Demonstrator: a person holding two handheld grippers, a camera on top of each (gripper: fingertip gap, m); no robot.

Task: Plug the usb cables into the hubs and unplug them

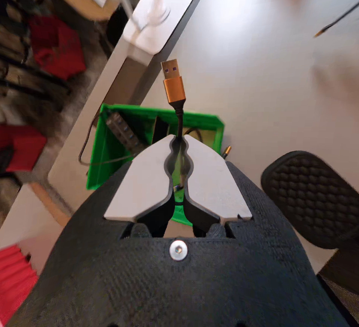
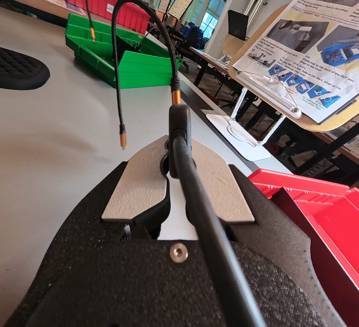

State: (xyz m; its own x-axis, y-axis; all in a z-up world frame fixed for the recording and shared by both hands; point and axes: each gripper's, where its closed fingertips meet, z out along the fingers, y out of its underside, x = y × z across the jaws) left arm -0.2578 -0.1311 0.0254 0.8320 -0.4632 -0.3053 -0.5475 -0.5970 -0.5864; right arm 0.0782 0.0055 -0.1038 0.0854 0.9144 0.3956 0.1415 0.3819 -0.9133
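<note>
In the left wrist view, my left gripper (image 1: pixel 179 138) is shut on a black braided cable. Its orange USB plug (image 1: pixel 173 84) sticks up past the fingertips, above a green bin (image 1: pixel 202 121) that holds a grey hub (image 1: pixel 124 133). In the right wrist view, my right gripper (image 2: pixel 178 140) is shut on a thin black hub (image 2: pixel 179 121) seen edge-on, whose own black lead (image 2: pixel 206 210) runs back over the gripper. An orange plug (image 2: pixel 176 97) sits in the hub's far end. Its braided cable (image 2: pixel 136 2) arcs up and hangs down to a small orange plug (image 2: pixel 122 139).
A second cable with an orange plug (image 2: pixel 92 33) hangs over the green bin (image 2: pixel 139 70). A black textured mat (image 2: pixel 19 68) lies on the grey table, also in the left wrist view (image 1: pixel 310 199). A red bin (image 2: pixel 314 210) is at right. A stand (image 2: pixel 239 133) holds an instruction sheet.
</note>
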